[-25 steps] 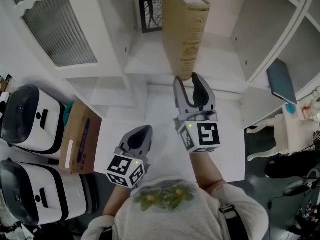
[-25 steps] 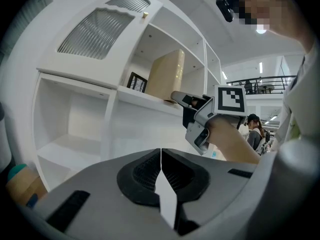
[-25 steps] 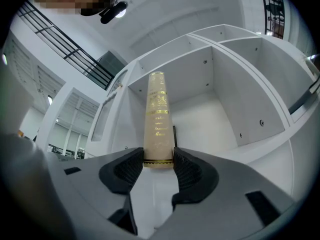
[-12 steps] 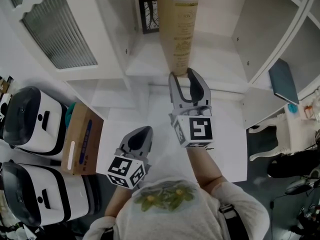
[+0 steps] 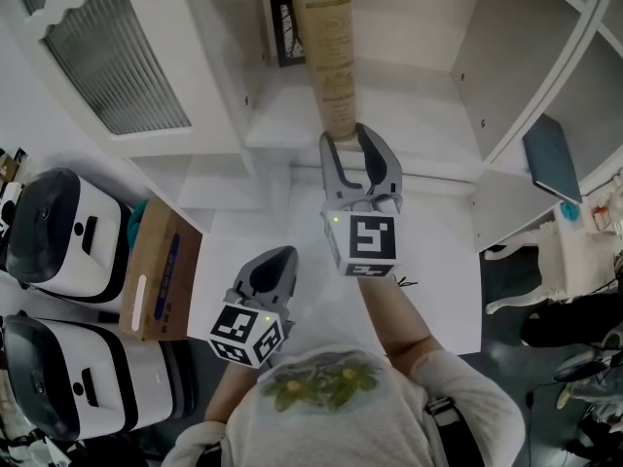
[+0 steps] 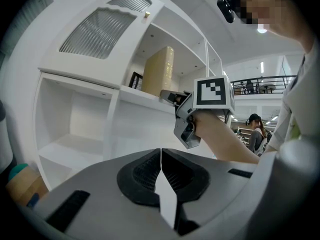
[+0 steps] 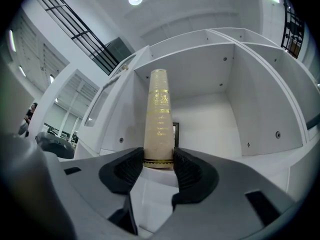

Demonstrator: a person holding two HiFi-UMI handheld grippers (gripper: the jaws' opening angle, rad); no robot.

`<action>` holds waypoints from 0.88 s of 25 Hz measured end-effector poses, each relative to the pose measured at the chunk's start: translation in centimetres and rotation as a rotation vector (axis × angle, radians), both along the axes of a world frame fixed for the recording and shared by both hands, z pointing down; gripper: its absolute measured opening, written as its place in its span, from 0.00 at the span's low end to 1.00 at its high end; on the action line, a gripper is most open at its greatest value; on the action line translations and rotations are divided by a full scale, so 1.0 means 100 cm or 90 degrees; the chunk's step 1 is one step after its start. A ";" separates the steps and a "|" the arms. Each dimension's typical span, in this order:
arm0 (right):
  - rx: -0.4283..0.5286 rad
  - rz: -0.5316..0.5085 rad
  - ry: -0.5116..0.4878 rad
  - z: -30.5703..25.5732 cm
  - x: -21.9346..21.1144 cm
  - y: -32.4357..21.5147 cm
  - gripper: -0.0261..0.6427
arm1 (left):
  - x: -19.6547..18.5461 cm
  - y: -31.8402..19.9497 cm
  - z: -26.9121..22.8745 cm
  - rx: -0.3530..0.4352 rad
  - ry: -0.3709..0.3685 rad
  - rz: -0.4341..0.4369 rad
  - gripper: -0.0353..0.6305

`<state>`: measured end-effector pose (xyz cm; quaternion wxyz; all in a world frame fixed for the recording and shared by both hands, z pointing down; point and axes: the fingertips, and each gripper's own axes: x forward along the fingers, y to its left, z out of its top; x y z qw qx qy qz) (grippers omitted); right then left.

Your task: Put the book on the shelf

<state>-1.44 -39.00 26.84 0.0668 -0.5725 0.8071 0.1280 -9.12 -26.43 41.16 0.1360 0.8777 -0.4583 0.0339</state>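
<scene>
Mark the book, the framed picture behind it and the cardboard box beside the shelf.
book point(image 5: 329, 61): head view, middle of its tan spine.
framed picture point(image 5: 284, 29): head view, part showing left of the book.
cardboard box point(image 5: 156, 278): head view, its top face.

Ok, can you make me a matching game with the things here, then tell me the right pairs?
Things:
1. book
2. left gripper
3. picture frame
4. cardboard box

Places or states:
A. shut, holding nothing
B. low down, beside the white machines
C. upright, gripped by the right gripper
D. dark, at the back of the shelf

Pairs: 1-C, 2-A, 3-D, 4-B.
</scene>
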 end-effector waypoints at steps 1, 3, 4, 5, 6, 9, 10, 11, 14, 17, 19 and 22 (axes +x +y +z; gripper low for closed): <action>0.000 0.000 0.002 0.000 0.000 0.000 0.35 | 0.000 0.000 0.000 0.000 0.000 -0.001 0.10; -0.002 -0.001 0.004 0.000 -0.001 -0.001 0.35 | -0.001 0.001 0.000 0.000 0.000 -0.002 0.10; -0.005 -0.002 0.004 0.000 -0.001 -0.001 0.35 | -0.001 0.001 0.000 0.000 0.000 -0.002 0.10; -0.009 -0.003 0.005 0.001 0.000 -0.001 0.35 | -0.001 0.001 -0.001 0.000 -0.001 -0.003 0.10; -0.014 -0.004 0.004 0.001 0.000 0.000 0.35 | -0.001 0.002 -0.001 0.001 -0.001 -0.003 0.10; -0.021 -0.009 -0.006 0.002 0.003 0.001 0.35 | -0.002 0.003 -0.002 0.003 -0.003 -0.004 0.10; -0.018 -0.010 -0.007 0.001 0.003 0.003 0.35 | -0.003 0.003 -0.002 0.004 -0.004 -0.005 0.10; -0.016 -0.011 -0.007 0.001 0.004 0.004 0.35 | -0.003 0.003 -0.003 0.005 -0.004 -0.006 0.10; -0.013 -0.013 -0.003 0.000 0.005 0.008 0.35 | -0.003 0.005 -0.006 0.011 -0.002 -0.005 0.10; -0.009 -0.019 -0.002 0.000 0.007 0.017 0.35 | -0.001 0.009 -0.010 0.018 -0.002 -0.003 0.10; -0.007 -0.027 -0.005 0.000 0.008 0.026 0.35 | 0.000 0.013 -0.013 0.022 -0.001 -0.001 0.10; -0.014 -0.069 -0.017 0.005 0.005 0.048 0.34 | 0.001 0.020 -0.017 0.028 -0.001 0.002 0.10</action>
